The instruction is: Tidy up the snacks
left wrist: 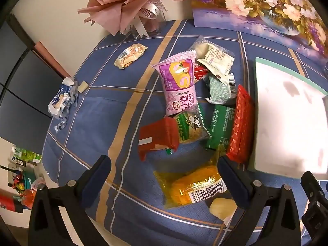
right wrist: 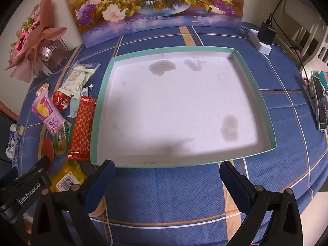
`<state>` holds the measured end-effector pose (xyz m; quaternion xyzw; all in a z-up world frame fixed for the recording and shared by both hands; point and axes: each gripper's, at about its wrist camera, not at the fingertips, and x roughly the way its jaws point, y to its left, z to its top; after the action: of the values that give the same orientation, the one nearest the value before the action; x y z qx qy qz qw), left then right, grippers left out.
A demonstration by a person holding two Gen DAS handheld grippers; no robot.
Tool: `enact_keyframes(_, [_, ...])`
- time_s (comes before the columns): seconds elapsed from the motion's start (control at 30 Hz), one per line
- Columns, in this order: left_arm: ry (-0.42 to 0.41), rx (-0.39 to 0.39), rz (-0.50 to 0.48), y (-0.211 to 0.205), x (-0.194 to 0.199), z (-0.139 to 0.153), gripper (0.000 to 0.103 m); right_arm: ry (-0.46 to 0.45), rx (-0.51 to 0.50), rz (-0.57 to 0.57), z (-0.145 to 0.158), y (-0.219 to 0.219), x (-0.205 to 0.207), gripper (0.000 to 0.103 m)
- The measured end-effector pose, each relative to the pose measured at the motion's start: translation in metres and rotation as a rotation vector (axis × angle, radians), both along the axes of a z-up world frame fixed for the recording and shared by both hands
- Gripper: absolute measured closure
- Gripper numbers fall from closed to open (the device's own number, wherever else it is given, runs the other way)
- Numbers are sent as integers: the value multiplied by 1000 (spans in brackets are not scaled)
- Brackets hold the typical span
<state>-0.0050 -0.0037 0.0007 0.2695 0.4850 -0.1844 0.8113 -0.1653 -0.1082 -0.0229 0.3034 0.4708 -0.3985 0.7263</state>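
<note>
A pile of snack packs lies on the blue cloth left of a shallow white box with a teal rim (right wrist: 104,86), which holds nothing. In the left wrist view I see a pink roll pack (left wrist: 180,86), a red pack (left wrist: 157,137), a green cartoon pack (left wrist: 190,127), a dark green pack (left wrist: 221,127), a red patterned pack (left wrist: 240,125) and a yellow pack (left wrist: 190,186). My left gripper (left wrist: 164,168) is open, just above the yellow pack. My right gripper (right wrist: 167,174) is open and empty at the box's front edge. The box also shows at the right of the left wrist view (left wrist: 287,110).
A lone beige snack (left wrist: 130,56) and a blue-white wrapper (left wrist: 61,100) lie at the table's left. A pink bouquet (left wrist: 127,4) and a flower painting (right wrist: 155,6) stand at the back. A power strip with a charger (right wrist: 264,37) and a phone (right wrist: 319,104) are at the right.
</note>
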Motion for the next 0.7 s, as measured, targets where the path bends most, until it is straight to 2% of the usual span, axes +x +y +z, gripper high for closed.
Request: enact_keyframes(0.7, [12,-4,14,2,7,-4,0,10,-2,2,-1,1,1,0])
